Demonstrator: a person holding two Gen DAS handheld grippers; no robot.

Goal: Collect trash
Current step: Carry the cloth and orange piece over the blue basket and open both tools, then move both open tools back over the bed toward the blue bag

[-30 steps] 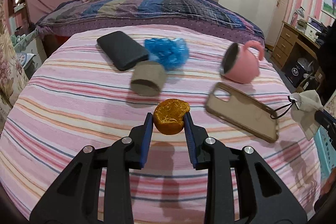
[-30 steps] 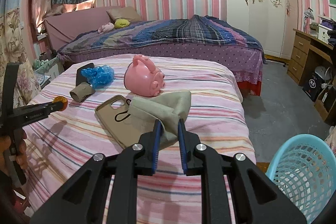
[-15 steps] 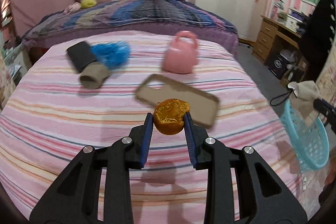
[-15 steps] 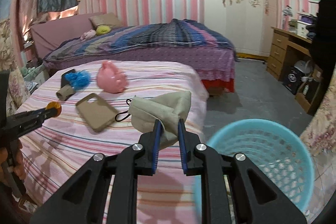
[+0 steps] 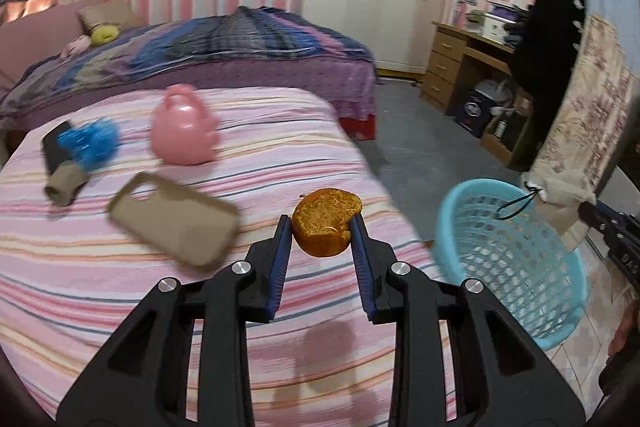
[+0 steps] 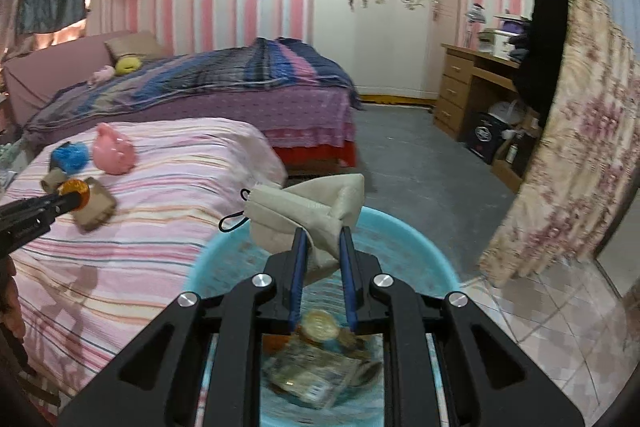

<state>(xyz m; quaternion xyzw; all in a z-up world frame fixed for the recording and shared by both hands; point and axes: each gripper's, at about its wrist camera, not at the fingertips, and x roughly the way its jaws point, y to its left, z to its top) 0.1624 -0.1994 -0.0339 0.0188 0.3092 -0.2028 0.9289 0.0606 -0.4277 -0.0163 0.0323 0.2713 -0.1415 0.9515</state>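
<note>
While left tongs point(image 5: 322, 233) clamp one orange peel point(image 5: 325, 227), right tongs point(image 6: 323, 241) clamp one mask point(image 6: 304, 213).

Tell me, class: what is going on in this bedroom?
A person is clearing trash off the striped bed with two hand-held grippers. The left gripper is clamped on an orange peel above the bed's edge. The right gripper pinches a beige mask over the blue basket, which already holds some trash. A pink cup, phone case, blue bag and cardboard tube lie on the bed.
</note>
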